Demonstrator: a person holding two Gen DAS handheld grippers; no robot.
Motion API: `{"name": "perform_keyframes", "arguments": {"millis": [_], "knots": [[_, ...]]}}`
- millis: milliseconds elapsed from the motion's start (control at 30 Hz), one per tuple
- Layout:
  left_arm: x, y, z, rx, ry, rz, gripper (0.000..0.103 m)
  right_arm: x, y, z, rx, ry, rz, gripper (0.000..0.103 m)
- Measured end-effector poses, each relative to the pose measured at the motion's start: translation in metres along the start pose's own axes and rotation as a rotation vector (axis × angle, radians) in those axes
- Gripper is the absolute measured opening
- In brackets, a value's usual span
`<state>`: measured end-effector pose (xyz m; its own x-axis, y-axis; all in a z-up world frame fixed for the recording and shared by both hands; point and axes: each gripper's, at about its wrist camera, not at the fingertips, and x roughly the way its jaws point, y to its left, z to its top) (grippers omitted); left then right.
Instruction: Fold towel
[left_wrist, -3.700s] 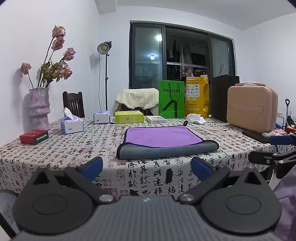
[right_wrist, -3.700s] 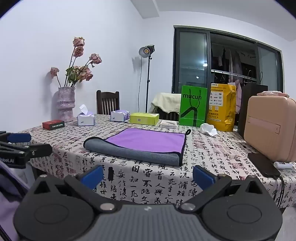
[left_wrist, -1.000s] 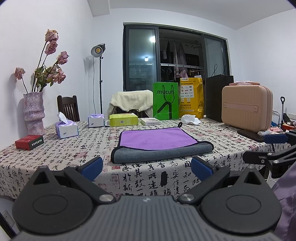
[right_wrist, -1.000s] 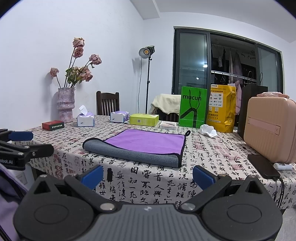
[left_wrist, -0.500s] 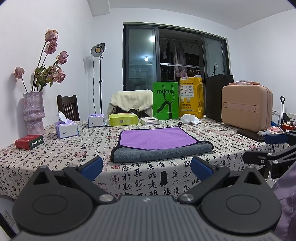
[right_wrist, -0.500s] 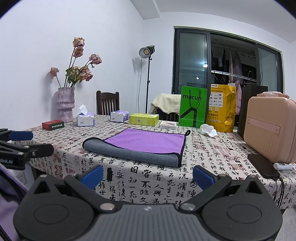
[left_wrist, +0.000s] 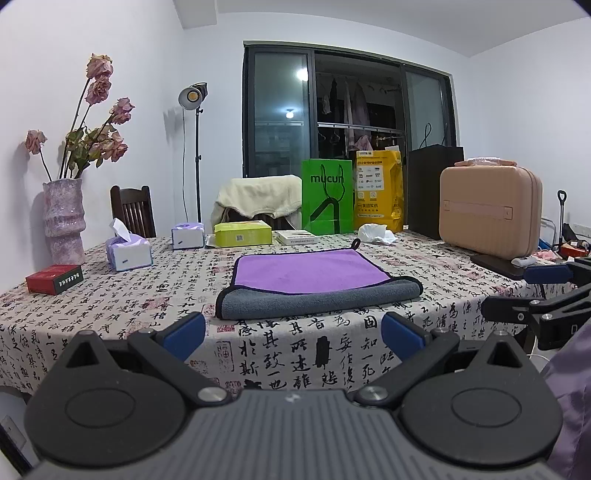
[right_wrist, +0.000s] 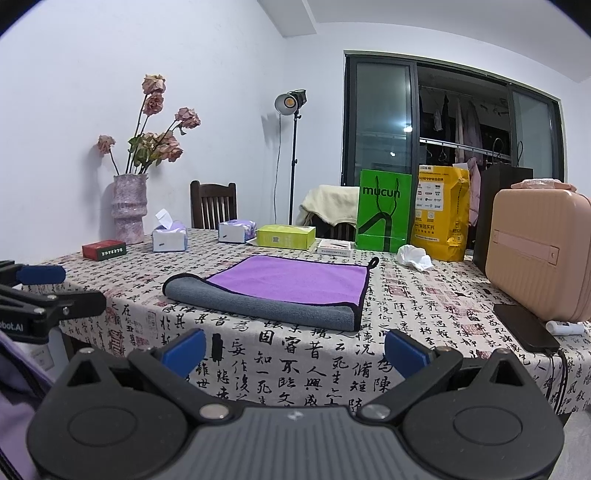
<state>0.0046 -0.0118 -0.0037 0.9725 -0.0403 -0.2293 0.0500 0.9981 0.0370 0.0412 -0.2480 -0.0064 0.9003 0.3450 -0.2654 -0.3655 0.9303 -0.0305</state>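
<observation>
Straight ahead of both grippers, a soft purple towel with a grey underside (left_wrist: 312, 275) lies flat on the table with the cloth covered in black writing (left_wrist: 122, 295). Its near edge is folded back, so a grey band faces the tools. Its long side runs left to right, and its small black loop (right_wrist: 373, 261) points away at the far right corner. Beyond it stand a green paper bag (left_wrist: 327, 201), a pink hard case (left_wrist: 489, 210) and a pink vase of dried roses (left_wrist: 62, 218). The left gripper (left_wrist: 293, 330) and right gripper (right_wrist: 293, 349) are spread wide, hold nothing, and hang short of the table edge.
</observation>
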Motion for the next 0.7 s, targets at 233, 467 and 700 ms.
{"name": "perform_keyframes", "arguments": {"millis": [233,467,700], "knots": [[0.003,0.001,-0.005,0.011,0.001,0.006,0.103,0.000,0.001,-0.003,-0.020,-0.011,-0.022,0.103],[0.012,0.002,-0.013,0.020,0.008,0.008,0.103,0.004,0.000,-0.016,-0.054,-0.037,-0.023,0.103],[0.028,0.004,-0.015,0.024,-0.010,0.014,0.103,0.016,-0.005,-0.016,-0.050,-0.057,0.018,0.103]]}}
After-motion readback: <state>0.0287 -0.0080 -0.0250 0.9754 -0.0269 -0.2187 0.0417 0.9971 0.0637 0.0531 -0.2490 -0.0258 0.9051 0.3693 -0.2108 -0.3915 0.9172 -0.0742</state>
